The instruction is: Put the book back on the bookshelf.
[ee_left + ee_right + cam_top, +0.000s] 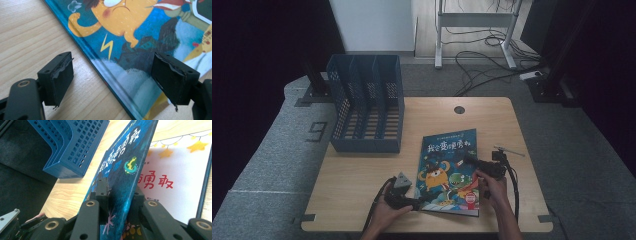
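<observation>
Right hand-held gripper clamps blue picture-book cover, lifting it open; your left hand-held gripper wide, straddling spine edge. Next: pinch spine.

The high view looks forward and down over the whole pale wooden table; both gripper views sit close and low — all three share the blue illustrated picture book.

A lab or recording studio: a small light wooden desk stands on grey carpet between black curtains, and at twelve o'clock loose black cables trail around a white metal stand.
</observation>
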